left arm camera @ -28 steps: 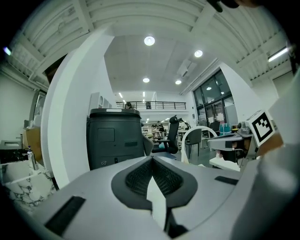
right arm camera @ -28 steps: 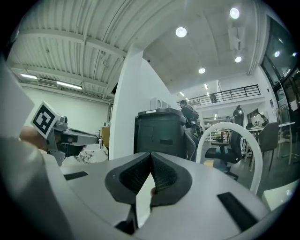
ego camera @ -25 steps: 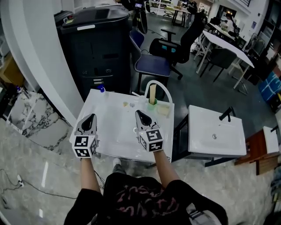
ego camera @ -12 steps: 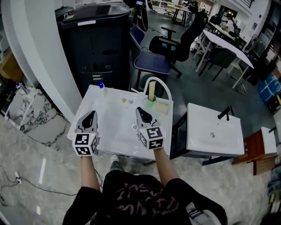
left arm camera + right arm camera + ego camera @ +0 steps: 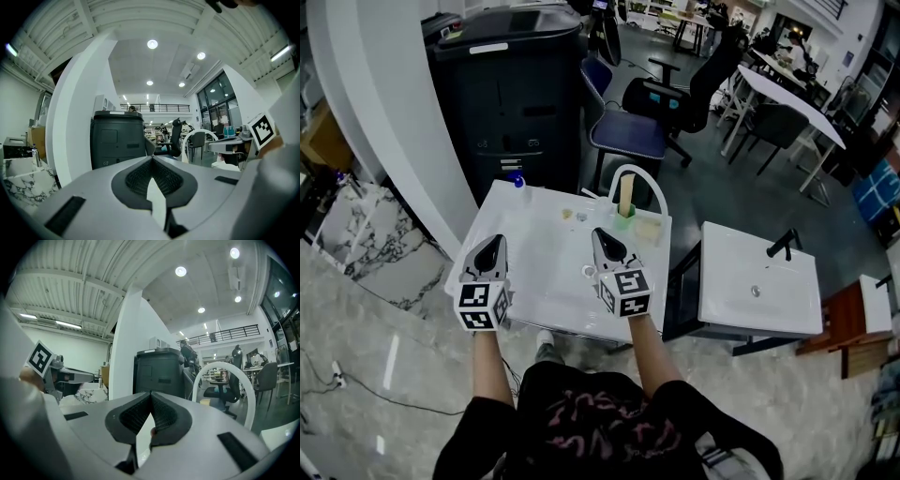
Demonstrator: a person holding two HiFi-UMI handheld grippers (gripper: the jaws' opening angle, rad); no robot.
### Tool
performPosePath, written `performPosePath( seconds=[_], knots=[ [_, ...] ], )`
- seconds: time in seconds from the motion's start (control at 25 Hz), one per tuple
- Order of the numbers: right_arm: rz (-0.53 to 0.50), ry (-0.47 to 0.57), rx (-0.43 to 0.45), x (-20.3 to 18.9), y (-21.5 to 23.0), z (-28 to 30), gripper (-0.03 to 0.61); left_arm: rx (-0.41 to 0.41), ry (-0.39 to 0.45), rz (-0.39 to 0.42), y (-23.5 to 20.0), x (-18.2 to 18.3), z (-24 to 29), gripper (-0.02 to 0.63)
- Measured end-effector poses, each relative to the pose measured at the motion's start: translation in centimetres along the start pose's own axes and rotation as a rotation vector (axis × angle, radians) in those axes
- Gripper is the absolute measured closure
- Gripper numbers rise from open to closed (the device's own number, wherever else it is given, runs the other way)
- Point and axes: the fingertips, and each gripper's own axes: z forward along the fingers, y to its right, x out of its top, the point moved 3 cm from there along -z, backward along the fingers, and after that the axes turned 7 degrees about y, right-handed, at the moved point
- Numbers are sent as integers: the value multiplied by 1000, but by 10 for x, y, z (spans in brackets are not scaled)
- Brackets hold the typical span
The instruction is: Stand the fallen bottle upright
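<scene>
A small bottle with a blue cap (image 5: 517, 182) is at the far left corner of the white table (image 5: 546, 281); it is too small to tell how it lies. My left gripper (image 5: 492, 245) hovers over the table's near left part, jaws shut and empty, well short of the bottle. My right gripper (image 5: 600, 234) is over the middle right, also shut with nothing held. In the left gripper view the jaws (image 5: 152, 158) meet at the tip. The same holds in the right gripper view (image 5: 151, 393). The jaws hide the bottle in both gripper views.
A green cup with a wooden stick (image 5: 624, 212) stands under a white arched handle (image 5: 637, 178) at the table's far right, beside a pale sponge (image 5: 649, 231). Small bits (image 5: 568, 216) lie mid-table. A dark cabinet (image 5: 511, 89) stands behind, a white sink unit (image 5: 759, 281) to the right.
Only the head view has shifted slightly. Both grippers stay shut in the same places over the table.
</scene>
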Motion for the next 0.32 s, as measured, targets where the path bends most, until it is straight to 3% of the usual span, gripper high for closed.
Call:
performPosePath(
  seconds=[0.32],
  knots=[
    [-1,6,-11,1,8,3,568,3,0,6,1,-2,4,598]
  ],
)
